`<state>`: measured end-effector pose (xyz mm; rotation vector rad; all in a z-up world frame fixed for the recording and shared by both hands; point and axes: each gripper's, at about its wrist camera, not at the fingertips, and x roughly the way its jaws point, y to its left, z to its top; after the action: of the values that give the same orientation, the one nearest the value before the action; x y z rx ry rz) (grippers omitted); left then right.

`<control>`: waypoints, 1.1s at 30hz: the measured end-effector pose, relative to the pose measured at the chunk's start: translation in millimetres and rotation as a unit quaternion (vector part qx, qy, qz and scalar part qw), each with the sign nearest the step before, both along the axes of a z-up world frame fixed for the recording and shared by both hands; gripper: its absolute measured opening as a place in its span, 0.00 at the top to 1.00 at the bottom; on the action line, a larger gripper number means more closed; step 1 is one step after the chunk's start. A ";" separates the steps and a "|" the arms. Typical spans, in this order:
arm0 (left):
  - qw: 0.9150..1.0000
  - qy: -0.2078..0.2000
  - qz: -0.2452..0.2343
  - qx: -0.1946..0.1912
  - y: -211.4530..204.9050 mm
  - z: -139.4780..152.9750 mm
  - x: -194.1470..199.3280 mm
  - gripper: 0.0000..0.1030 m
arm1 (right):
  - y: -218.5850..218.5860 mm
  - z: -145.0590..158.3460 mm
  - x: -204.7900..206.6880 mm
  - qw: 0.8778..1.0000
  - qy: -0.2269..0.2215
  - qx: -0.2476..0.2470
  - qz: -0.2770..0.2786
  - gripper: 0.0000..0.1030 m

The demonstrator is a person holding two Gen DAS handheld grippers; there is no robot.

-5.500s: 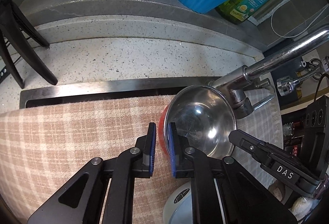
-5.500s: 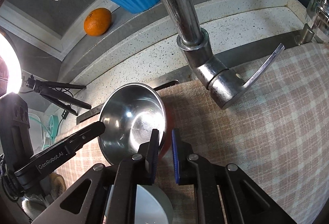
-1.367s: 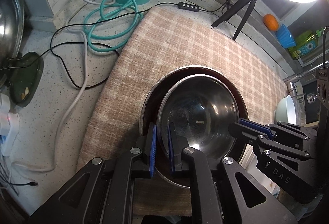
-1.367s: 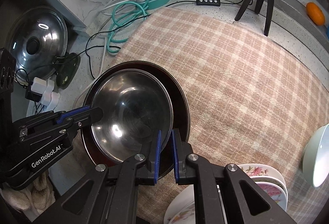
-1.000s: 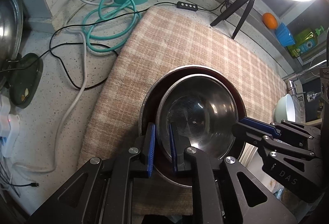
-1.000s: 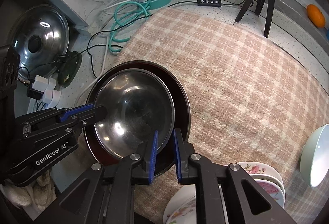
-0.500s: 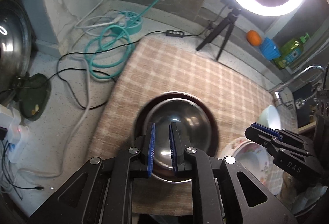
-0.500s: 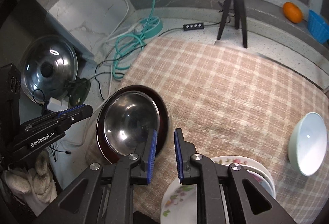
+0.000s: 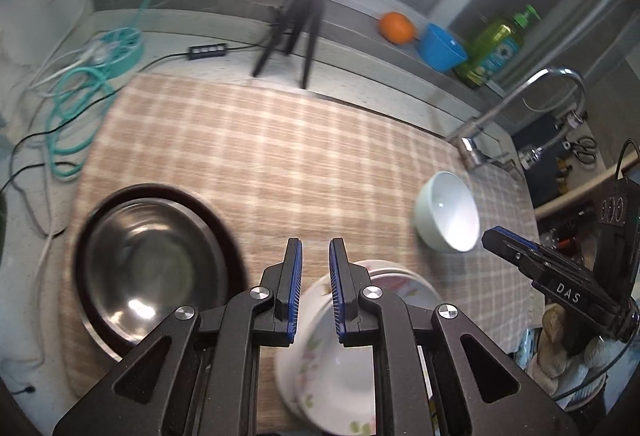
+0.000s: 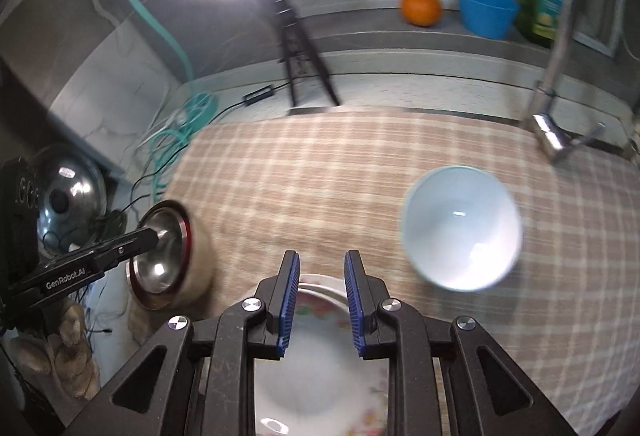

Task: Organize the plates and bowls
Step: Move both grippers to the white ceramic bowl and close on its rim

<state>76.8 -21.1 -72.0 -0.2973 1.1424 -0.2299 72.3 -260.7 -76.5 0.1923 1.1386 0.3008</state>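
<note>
A steel bowl [image 9: 150,268] sits nested inside a wider dark-rimmed bowl [image 9: 224,236] at the left end of the checked cloth [image 9: 280,156], close to its near edge. A pale blue bowl [image 9: 448,216] stands empty toward the right end of the cloth, just short of the tap [image 9: 516,108]. At the near edge between them lies a stack of flowered plates [image 9: 360,368], nothing on the top one.

Behind the cloth a light tripod [image 9: 296,28] stands on the worktop [image 9: 360,92], with a coil of teal cable [image 9: 76,104] at the back left. On the ledge behind are an orange [image 9: 396,28], a blue cup [image 9: 440,48] and a green soap bottle [image 9: 496,44].

The left gripper [image 9: 314,284] points steeply down over the near edge of the plates, its jaws nearly together with nothing between them. The right gripper [image 10: 318,304] hangs over the plate stack, its jaws opening and empty.
</note>
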 end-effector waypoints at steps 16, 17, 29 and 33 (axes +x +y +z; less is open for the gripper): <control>0.995 0.055 -0.080 -0.034 -104.2 -33.4 56.3 0.88 | -112.0 -36.5 29.0 0.992 0.054 0.041 -0.104 0.80; 0.994 0.060 -0.080 -0.034 -108.3 -36.5 59.7 0.88 | -114.2 -38.7 31.1 0.992 0.057 0.042 -0.105 0.80; 0.992 0.080 -0.092 -0.006 -143.8 -54.5 87.9 0.88 | -125.5 -69.3 53.4 0.988 0.098 0.062 -0.106 0.80; 0.992 0.081 -0.099 0.000 -148.1 -57.2 89.2 0.88 | -126.6 -73.3 56.5 0.987 0.101 0.063 -0.105 0.80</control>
<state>166.0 -169.1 -129.2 -0.2055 1.3347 -0.3868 128.8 -387.3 -149.8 0.4589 1.2885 0.1686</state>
